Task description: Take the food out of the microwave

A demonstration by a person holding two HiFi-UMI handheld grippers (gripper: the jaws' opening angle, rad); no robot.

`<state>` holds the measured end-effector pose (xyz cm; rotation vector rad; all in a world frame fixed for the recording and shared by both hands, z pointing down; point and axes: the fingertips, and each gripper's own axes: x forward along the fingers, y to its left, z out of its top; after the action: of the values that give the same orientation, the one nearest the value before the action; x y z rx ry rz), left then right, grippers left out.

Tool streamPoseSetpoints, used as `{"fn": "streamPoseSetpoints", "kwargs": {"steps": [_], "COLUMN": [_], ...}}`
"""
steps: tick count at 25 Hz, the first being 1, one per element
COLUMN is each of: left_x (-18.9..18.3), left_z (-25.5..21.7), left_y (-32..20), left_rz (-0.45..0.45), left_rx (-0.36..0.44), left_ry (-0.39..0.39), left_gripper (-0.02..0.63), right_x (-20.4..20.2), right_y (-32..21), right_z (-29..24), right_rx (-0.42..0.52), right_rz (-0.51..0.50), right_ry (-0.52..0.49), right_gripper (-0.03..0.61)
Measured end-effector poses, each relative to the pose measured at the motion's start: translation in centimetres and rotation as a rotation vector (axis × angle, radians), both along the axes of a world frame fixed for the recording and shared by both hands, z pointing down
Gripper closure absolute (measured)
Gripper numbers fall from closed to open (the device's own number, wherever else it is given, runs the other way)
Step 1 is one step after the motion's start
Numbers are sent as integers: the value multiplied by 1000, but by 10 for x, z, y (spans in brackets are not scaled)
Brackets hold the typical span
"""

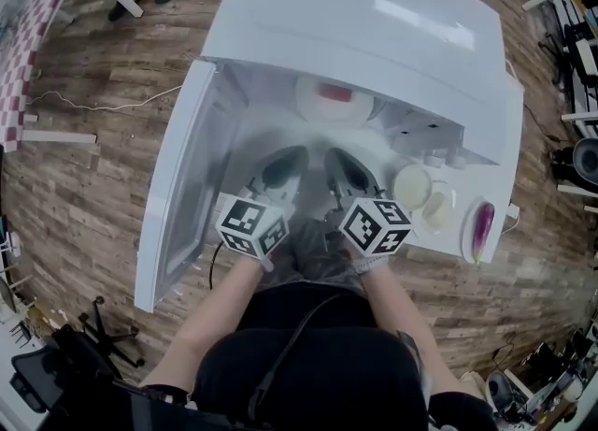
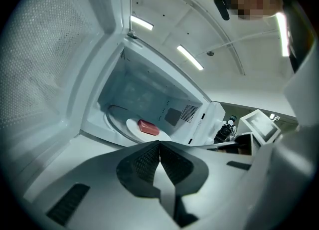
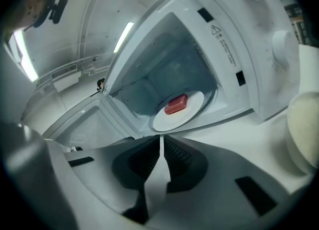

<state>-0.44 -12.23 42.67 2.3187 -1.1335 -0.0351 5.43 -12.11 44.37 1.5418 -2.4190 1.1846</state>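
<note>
The white microwave (image 1: 374,18) stands open on a white table, its door (image 1: 177,186) swung out to the left. Inside, a red block of food (image 1: 334,93) lies on a white plate (image 1: 334,109). Both grippers hover just in front of the opening, short of the plate. My left gripper (image 1: 285,167) is shut with nothing in it, and so is my right gripper (image 1: 348,169). The left gripper view shows the food (image 2: 148,127) beyond the closed tips (image 2: 159,144). The right gripper view shows the food (image 3: 176,104) on the plate (image 3: 192,116) ahead of the closed tips (image 3: 162,138).
To the right of the opening on the table stand a cream bowl (image 1: 412,184), a small pale item (image 1: 436,212) and a purple eggplant on a plate (image 1: 482,229). The bowl (image 3: 304,129) is close on the right gripper's right. The open door bounds the left side.
</note>
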Motion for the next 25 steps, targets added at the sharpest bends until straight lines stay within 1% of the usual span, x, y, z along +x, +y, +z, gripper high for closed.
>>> {"fn": "streamPoseSetpoints", "kwargs": {"steps": [3, 6, 9, 12, 16, 19, 21, 25], "left_x": [2, 4, 4, 5, 6, 5, 5, 3], "left_z": [3, 5, 6, 7, 10, 13, 15, 19], "left_y": [-3, -7, -13, -15, -17, -20, -21, -25], "left_rz": [8, 11, 15, 19, 14, 5, 5, 0], "left_rx": [-5, -15, -19, -20, -35, -49, -54, -65], "left_ry": [-7, 2, 8, 9, 16, 26, 29, 37], "left_gripper": [603, 603, 603, 603, 603, 603, 603, 603], "right_x": [10, 14, 14, 18, 22, 26, 28, 29], "right_y": [-9, -17, -24, -27, -34, -40, -44, -51], "right_z": [4, 7, 7, 8, 11, 17, 19, 24], "right_rx": [-39, -67, -94, -108, -143, -175, -191, -216], "right_rz": [75, 111, 145, 183, 250, 302, 330, 357], "right_ry": [-76, -133, -234, -308, -419, -504, -541, -571], "right_gripper": [557, 546, 506, 477, 454, 454, 454, 456]}}
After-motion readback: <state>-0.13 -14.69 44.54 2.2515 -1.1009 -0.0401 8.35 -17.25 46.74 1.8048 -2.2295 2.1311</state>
